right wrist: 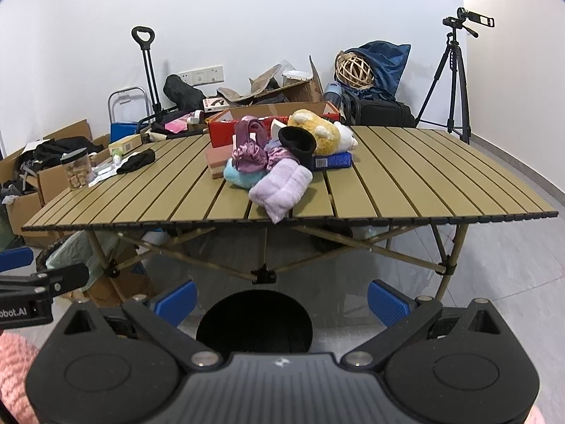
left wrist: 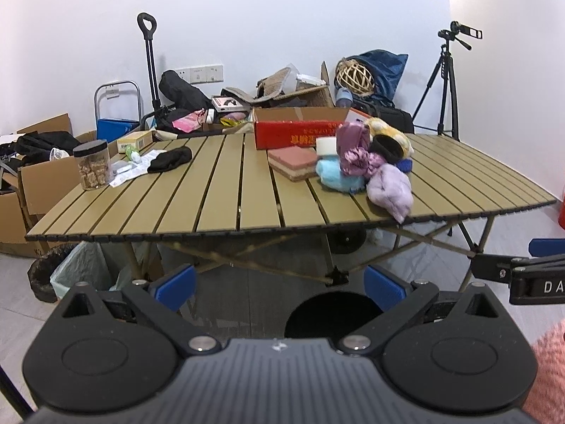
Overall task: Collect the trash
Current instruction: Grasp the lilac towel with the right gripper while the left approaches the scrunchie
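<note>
Below the near edge of the slatted tabletop [left wrist: 219, 190], both claws hang with jaws spread wide and nothing between them — the left claw [left wrist: 279, 284] and the right claw [right wrist: 280, 298] each point at the floor under the table. What looks like trash sits well away at about ten o'clock on the tabletop: crumpled white wrappers [left wrist: 129, 168] beside a black cloth [left wrist: 169, 159] and a clear jar [left wrist: 92, 164]. A lined waste bin [left wrist: 70, 270] stands on the floor at about eight o'clock. Nearer, at one o'clock, a heap of soft things — a lilac towel [right wrist: 280, 189], a yellow plush toy [right wrist: 319, 130] — lies at the edge. My worry: thin wrappers could slip from a shallow pinch, and a reach rising from so low might clip the table edge or nudge the towel, which already overhangs, onto the floor.
</note>
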`<state>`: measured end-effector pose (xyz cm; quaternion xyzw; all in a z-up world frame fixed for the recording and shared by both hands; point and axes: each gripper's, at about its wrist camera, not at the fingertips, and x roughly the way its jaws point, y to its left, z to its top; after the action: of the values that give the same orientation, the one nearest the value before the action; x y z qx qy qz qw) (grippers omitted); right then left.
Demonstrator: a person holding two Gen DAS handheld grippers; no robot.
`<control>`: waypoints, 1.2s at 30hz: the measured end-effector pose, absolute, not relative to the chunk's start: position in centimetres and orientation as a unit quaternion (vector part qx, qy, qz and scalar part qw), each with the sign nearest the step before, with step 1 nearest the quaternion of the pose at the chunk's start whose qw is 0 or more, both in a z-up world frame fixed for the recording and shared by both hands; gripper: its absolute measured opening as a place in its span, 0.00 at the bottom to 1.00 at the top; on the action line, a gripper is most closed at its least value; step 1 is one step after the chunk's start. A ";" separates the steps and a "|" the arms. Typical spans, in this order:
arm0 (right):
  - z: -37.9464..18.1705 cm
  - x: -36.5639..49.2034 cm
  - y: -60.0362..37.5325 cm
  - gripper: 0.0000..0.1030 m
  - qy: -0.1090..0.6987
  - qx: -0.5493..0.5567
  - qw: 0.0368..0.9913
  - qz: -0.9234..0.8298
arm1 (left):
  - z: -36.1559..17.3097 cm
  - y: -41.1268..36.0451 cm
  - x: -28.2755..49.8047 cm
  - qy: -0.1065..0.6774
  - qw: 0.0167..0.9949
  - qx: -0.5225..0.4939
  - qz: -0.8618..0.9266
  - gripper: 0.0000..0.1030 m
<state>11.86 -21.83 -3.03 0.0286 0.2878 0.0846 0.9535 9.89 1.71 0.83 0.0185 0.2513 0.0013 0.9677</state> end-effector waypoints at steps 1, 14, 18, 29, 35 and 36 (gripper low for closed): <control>-3.0 12.3 -21.7 1.00 0.286 0.029 0.954 0.085 | 1.0 1.8 10.4 0.249 0.968 0.018 0.002 1.00; -2.9 18.4 -21.5 1.00 0.261 0.042 0.961 0.083 | 1.6 1.8 16.1 0.228 0.973 -0.002 0.013 1.00; -2.7 20.4 -21.3 1.00 0.250 0.045 0.964 0.081 | 1.5 1.8 18.0 0.224 0.974 -0.014 0.018 1.00; -3.2 25.2 -21.2 1.00 0.240 0.053 0.967 0.069 | 1.6 2.0 22.4 0.216 0.975 -0.037 0.031 1.00; -3.7 27.3 -20.7 1.00 0.240 0.046 0.967 0.071 | 1.9 1.8 24.6 0.209 0.977 -0.038 0.034 1.00; -3.7 27.6 -20.6 1.00 0.240 0.043 0.967 0.072 | 1.9 1.8 24.9 0.207 0.977 -0.037 0.035 1.00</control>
<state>27.61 -20.58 -3.72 0.0434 0.2397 0.0716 0.9672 24.86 1.79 1.93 -0.0372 0.2068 0.0349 0.9770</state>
